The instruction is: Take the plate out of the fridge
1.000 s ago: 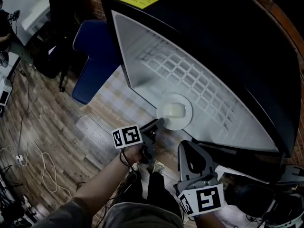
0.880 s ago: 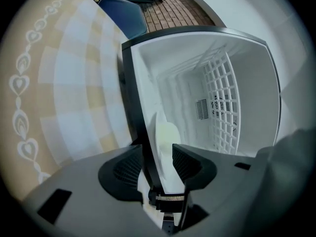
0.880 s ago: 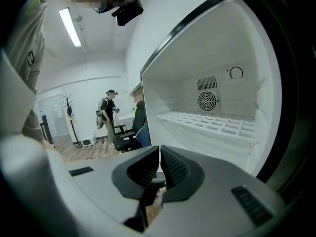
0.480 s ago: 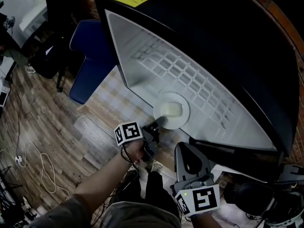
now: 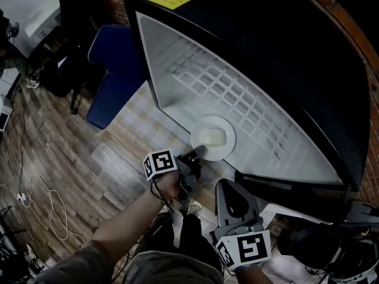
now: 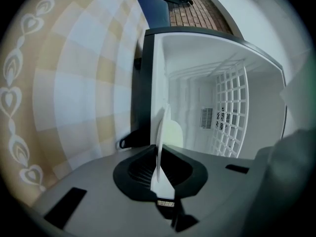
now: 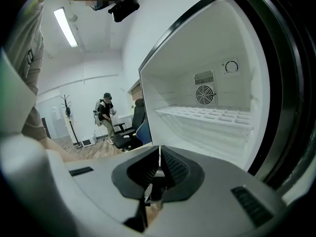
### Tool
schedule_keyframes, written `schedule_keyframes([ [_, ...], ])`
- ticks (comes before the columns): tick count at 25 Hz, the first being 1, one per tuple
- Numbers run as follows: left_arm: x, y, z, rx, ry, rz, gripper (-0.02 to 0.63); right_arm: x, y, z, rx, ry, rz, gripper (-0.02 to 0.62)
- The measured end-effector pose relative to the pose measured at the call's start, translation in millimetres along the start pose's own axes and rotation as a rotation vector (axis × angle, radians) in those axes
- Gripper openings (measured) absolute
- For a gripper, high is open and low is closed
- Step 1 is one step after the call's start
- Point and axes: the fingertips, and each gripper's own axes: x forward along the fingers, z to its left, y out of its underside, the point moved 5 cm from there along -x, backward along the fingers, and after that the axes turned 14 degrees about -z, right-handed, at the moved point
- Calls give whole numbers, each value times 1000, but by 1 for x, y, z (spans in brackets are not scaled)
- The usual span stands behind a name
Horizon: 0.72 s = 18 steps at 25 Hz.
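The head view is looking steeply down into an open black fridge (image 5: 249,22) with a white interior. A white plate (image 5: 213,138) is sitting just inside the opening, near the front edge and nearer the person than the grid of the wire shelf (image 5: 225,90). A pale patch is showing at the plate's centre; whether it is food cannot be told.

The left gripper (image 5: 198,152) is reaching in from the lower left. Its jaws have just been closing, and in the left gripper view they are now pinching the plate's thin near rim (image 6: 160,142), which is showing edge-on between the pads. The right gripper (image 5: 230,185) is hanging just outside the fridge, near the bottom of the opening, with its jaws pressed together on nothing.

The likely trouble is coming from that one-sided hold. The pads are gripping only a narrow strip of smooth rim, so once the plate is leaving its support, its weight may be levering it downward and letting it pivot or slide out. A tilt could also be tipping off anything lying on it. Pulling low could be catching the plate on the fridge's front lip and jarring the grip. With the right gripper not supporting the far side, a slip would be dropping the plate to the checked mat (image 5: 139,126) below.
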Motion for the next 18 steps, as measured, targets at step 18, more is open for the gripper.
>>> schedule_keyframes([
  [18, -44, 1, -22, -3, 12, -25, 28, -15, -17, 9, -33, -19, -61, 31],
])
